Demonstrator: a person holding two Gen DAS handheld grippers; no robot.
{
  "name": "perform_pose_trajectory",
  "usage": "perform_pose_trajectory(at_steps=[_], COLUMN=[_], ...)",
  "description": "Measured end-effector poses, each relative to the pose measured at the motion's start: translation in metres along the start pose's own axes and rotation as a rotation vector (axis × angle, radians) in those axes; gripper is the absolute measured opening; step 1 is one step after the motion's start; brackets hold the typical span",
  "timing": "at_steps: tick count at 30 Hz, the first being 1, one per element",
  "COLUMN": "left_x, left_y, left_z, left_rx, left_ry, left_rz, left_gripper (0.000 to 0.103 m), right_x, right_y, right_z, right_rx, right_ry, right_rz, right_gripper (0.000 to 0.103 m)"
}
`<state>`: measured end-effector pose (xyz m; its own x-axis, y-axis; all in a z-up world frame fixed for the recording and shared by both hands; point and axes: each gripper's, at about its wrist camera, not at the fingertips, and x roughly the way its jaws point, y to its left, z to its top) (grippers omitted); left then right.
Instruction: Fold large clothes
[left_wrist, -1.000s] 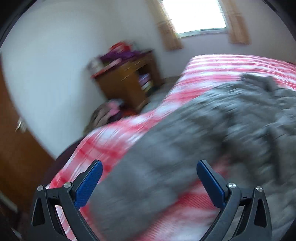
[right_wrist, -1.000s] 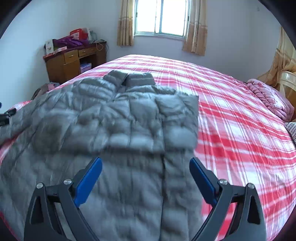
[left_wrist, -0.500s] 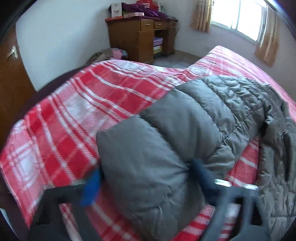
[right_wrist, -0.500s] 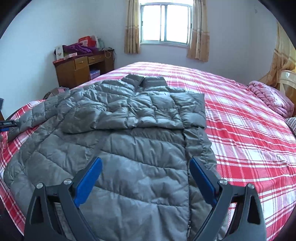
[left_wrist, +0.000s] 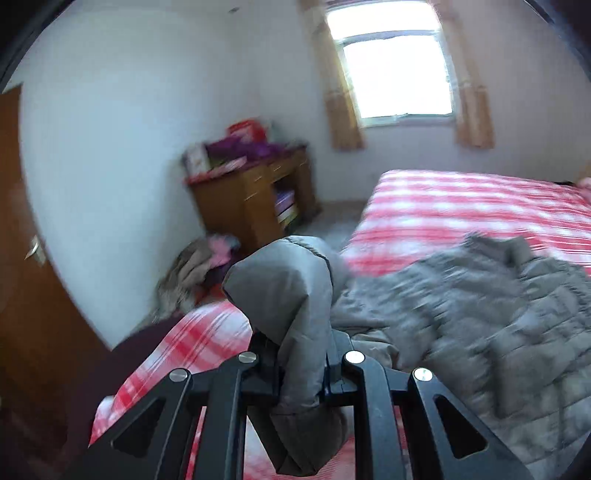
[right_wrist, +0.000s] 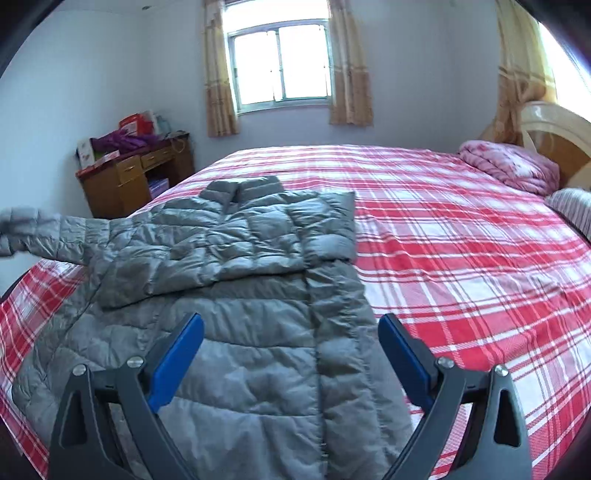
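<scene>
A grey quilted puffer jacket (right_wrist: 258, 277) lies spread on the red-and-white plaid bed (right_wrist: 461, 258), collar toward the window, one side folded in over its chest. My left gripper (left_wrist: 301, 354) has its jaws closing, and they pinch the end of the jacket's sleeve (left_wrist: 291, 295), which is lifted off the bed. In the right wrist view that sleeve (right_wrist: 44, 232) stretches out to the left, raised. My right gripper (right_wrist: 290, 332) hangs open above the jacket's lower half, nothing between its blue pads.
A wooden desk (right_wrist: 129, 181) piled with boxes stands against the far left wall. A pink quilt (right_wrist: 513, 166) and a headboard (right_wrist: 554, 129) are at the right. A brown door (left_wrist: 22, 295) and a heap of clothes (left_wrist: 195, 266) sit left of the bed.
My left gripper went from open to closed on the sleeve end and rose, lifting the sleeve off the bed. My right gripper stayed open and shifted sideways over the jacket.
</scene>
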<state>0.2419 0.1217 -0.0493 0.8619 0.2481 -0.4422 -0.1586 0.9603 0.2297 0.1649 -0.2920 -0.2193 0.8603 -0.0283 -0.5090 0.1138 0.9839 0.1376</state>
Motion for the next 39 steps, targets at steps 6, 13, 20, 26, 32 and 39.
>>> perform_pose_trajectory(at_steps=[6,13,20,26,32,39], left_x=[-0.022,-0.028,-0.048,-0.003,0.070,0.138], left_y=[-0.113,-0.231,-0.248,-0.200,-0.158,-0.129], left_z=[0.023,0.007,-0.010,-0.024,-0.067,-0.116], left_rx=[0.119,0.239,0.270,0.214,0.181,0.123], left_ry=[-0.089,-0.077,-0.188,-0.106,0.077,0.268], left_rz=[-0.130,-0.267,-0.252,-0.147,0.041,0.169], left_gripper=[0.015,0.028,0.093,0.093,0.093,0.093], right_x=[-0.005,-0.006,0.000,0.007,0.027,0.092], right_y=[-0.025,-0.057,-0.068,-0.047,0.001,0.043], right_z=[-0.002,-0.009,-0.009,0.004,0.030,0.058], right_rx=[0.042,0.103,0.115,0.073,0.012,0.030], right_ry=[-0.008,-0.002,0.025,0.041,0.089,0.219], right_rz=[-0.007,-0.036,-0.044,-0.008,0.130,0.216], right_gripper=[0.097,0.097,0.097,0.097,0.097,0.089])
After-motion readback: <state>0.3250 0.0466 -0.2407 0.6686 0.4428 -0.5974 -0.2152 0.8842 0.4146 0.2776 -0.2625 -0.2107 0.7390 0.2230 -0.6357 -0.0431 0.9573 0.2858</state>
